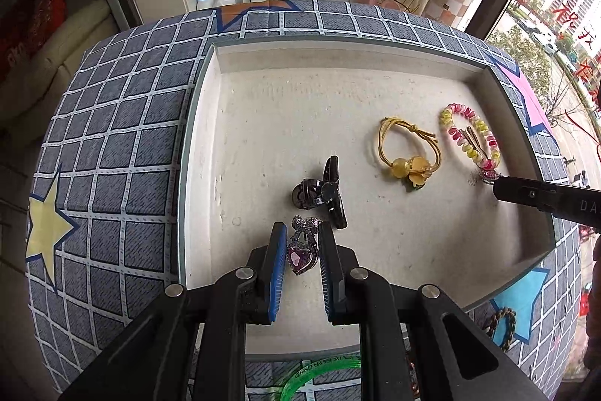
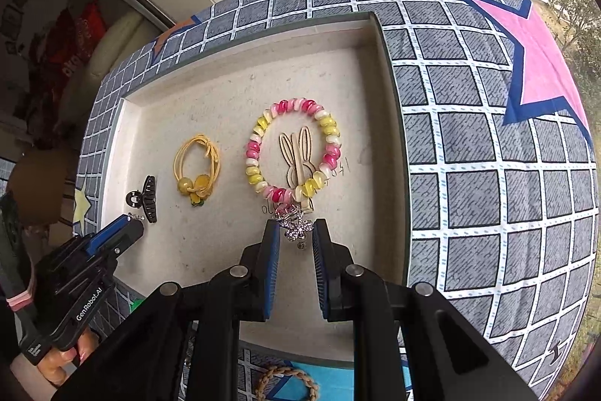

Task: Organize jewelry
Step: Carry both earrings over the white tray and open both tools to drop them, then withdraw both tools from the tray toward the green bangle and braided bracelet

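The tray (image 1: 210,123) left its far half and left side bare, open for a pass. Its raised rim walled every side. Along the near half stood 4 obstacles in a row: black claw clip (image 1: 325,192), yellow hair tie (image 1: 407,153), beaded bracelet (image 2: 293,149) ringing a wooden rabbit clip (image 2: 298,156). Gaps between them were narrow. The tabletop (image 2: 488,194) right of the tray lay open.

A matt, slightly rough pale tray (image 1: 210,123) is seen on printed woven cloth (image 1: 124,123). A glossy plastic spiral bracelet (image 2: 295,147), flat wooden rabbit piece (image 2: 296,156) and glittering faceted purple heart pendant (image 1: 299,256) are shown.
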A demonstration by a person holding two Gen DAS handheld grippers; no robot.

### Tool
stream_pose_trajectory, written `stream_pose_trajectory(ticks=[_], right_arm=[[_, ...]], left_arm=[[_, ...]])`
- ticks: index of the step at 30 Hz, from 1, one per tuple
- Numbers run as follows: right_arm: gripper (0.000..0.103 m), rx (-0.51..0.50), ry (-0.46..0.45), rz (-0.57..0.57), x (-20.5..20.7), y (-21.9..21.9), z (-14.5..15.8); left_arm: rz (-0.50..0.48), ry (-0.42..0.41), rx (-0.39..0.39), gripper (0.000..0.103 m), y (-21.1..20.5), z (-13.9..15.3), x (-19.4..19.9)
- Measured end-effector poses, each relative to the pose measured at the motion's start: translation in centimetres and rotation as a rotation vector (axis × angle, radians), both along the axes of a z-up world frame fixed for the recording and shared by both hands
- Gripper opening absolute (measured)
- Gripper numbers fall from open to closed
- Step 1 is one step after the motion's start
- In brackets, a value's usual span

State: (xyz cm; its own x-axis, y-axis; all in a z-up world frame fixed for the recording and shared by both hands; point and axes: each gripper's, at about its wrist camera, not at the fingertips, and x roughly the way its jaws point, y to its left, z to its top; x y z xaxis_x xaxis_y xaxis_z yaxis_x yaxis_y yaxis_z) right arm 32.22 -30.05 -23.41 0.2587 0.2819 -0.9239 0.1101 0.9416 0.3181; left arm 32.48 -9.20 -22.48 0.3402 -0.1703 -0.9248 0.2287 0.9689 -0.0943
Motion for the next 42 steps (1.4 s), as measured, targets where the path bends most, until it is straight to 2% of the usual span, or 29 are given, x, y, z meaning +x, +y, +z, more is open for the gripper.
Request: stream_pose_trajectory(ticks=[13, 15, 17, 18, 25, 28, 35, 36, 37, 38, 39, 40, 42], right_arm=[[0.021, -0.023, -0.005, 0.000, 0.3, 0.6, -0.6], [0.028, -0.012, -0.004, 0.002, 0.3, 0.5, -0.6], [0.042, -0.016, -0.005, -0.001, 0.3, 0.6, -0.4], [0.044, -0.020, -0.006, -0.004, 0.3, 0.6, -0.4], [0.044, 0.062, 0.009, -0.051, -0.3, -0.6, -0.3], [0.050, 0.095, -0.002, -0.058, -0.7, -0.7, 0.2], [0.050, 0.160, -0.033, -0.082, -1.7, -0.8, 1.9], [0.050, 0.166, -0.037, -0.085, -1.8, -0.5, 2.1], [0.053, 0.171, -0.041, -0.087, -2.0, -0.5, 2.4], [0.058, 0.176, -0.046, -0.089, -2.1, -0.4, 2.6], [0.060, 0.182, -0.051, -0.090, -2.4, -0.4, 3.0], [0.061, 0.187, -0.056, -0.092, -2.7, -0.3, 3.3], [0.061, 0.193, -0.062, -0.091, -3.2, -0.2, 3.8]], left_arm=[[-0.018, -0.025, 0.097, 0.030, -1.2, -0.5, 0.2], [-0.016, -0.030, 0.097, 0.030, -1.2, -0.2, 0.0], [-0.018, -0.033, 0.085, 0.030, -1.1, 0.1, -0.2], [-0.020, -0.036, 0.083, 0.030, -1.1, 0.2, -0.3], [-0.038, -0.065, 0.090, 0.030, -1.4, 1.5, -1.1], [-0.032, -0.076, 0.088, 0.030, -1.2, 2.0, -1.3], [-0.041, -0.117, 0.081, 0.030, -0.9, 3.7, -2.6], [-0.038, -0.119, 0.078, 0.042, -0.8, 3.9, -2.8], [-0.033, -0.121, 0.074, 0.061, -0.7, 4.1, -2.9], [-0.018, -0.134, 0.069, 0.099, -0.4, 4.5, -3.2], [0.001, -0.166, 0.066, 0.103, -0.1, 5.1, -3.6], [0.009, -0.190, 0.062, 0.103, 0.0, 5.6, -3.8], [0.010, -0.181, 0.057, 0.103, 0.2, 6.0, -4.0]])
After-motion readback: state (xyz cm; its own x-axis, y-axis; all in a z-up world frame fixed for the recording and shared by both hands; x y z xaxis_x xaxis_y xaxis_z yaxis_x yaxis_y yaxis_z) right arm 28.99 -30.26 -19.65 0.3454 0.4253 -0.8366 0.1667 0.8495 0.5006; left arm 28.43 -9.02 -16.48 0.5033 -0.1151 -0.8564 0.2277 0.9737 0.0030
